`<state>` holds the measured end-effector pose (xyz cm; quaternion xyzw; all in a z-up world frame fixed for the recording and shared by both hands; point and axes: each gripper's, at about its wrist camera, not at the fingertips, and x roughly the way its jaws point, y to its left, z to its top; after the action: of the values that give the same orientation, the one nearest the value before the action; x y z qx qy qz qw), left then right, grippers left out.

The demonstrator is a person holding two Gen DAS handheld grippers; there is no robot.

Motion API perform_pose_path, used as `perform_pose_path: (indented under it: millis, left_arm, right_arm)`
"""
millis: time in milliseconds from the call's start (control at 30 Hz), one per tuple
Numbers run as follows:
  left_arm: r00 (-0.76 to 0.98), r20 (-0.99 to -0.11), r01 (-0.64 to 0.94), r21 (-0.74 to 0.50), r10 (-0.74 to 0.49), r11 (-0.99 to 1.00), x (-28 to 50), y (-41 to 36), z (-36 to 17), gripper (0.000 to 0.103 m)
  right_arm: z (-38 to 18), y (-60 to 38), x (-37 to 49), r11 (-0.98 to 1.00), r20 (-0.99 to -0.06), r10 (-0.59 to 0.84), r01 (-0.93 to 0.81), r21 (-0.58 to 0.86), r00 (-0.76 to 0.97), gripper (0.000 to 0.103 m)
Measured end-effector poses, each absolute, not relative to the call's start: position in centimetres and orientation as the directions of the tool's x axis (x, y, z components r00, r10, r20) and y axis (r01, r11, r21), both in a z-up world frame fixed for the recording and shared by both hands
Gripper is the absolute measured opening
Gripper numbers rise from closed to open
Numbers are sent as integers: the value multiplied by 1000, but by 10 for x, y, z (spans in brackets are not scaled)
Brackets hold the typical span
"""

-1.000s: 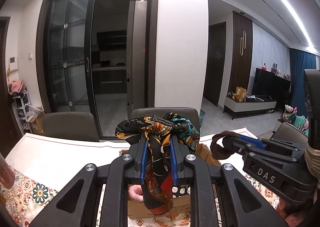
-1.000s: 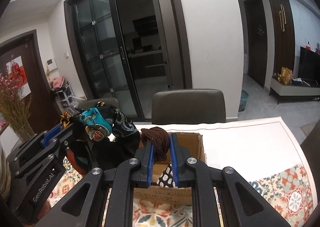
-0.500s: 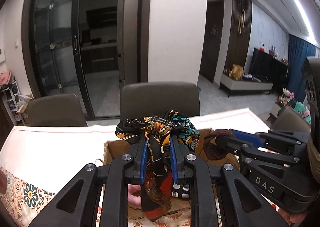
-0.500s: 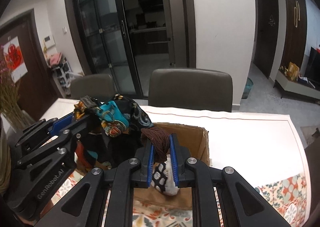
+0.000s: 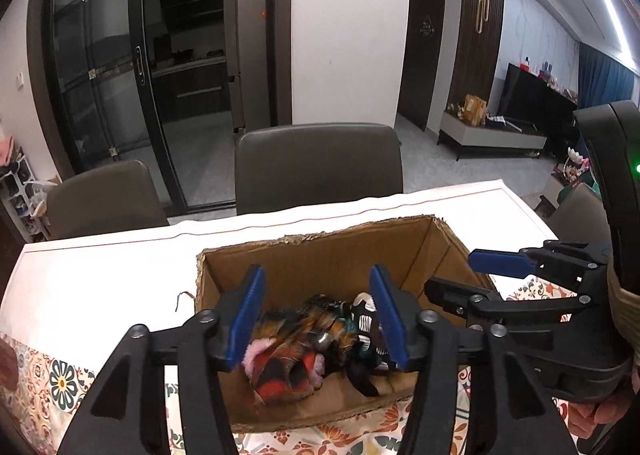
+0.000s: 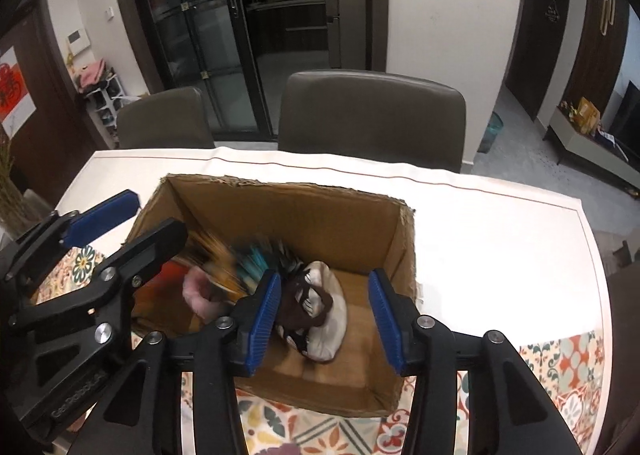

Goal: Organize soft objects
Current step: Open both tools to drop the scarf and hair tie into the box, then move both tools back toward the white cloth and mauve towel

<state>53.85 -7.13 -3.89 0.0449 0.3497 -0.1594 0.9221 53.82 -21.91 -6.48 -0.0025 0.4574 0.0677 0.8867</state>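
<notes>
Now one cardboard box holds three soft items: patterned scarf, pink fuzzy piece, cream-brown pouch. Left gripper and right gripper both spread apart above the box, gripping nothing.

I see the cardboard box on the table, scarf left inside, pouch right, chairs behind.

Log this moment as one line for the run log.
left gripper: open | right gripper: open | scarf, brown-and-white pouch: in cardboard box | box on table
</notes>
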Motion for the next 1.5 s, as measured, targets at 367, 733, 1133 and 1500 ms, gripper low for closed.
perform_pose_path:
  millis: [367, 733, 1133, 1500]
  left_arm:
    - [723, -653, 295, -4, -226, 956, 516, -60, -26, 61]
    - [756, -617, 271, -9, -218, 963, 472, -47, -6, 62]
    - [776, -589, 278, -2, -226, 961, 423, -37, 2, 62]
    - [782, -577, 295, 10, -235, 955, 380, -29, -3, 62]
  right_arm:
    - [-49, -228, 522, 993, -800, 114, -87, 77, 589, 51]
    - [-21, -222, 479, 995, -744, 101, -75, 69, 661, 51]
    - [-6, -218, 428, 995, -702, 98, -74, 64, 705, 51]
    - [-4, -211, 381, 997, -676, 81, -59, 55, 732, 59]
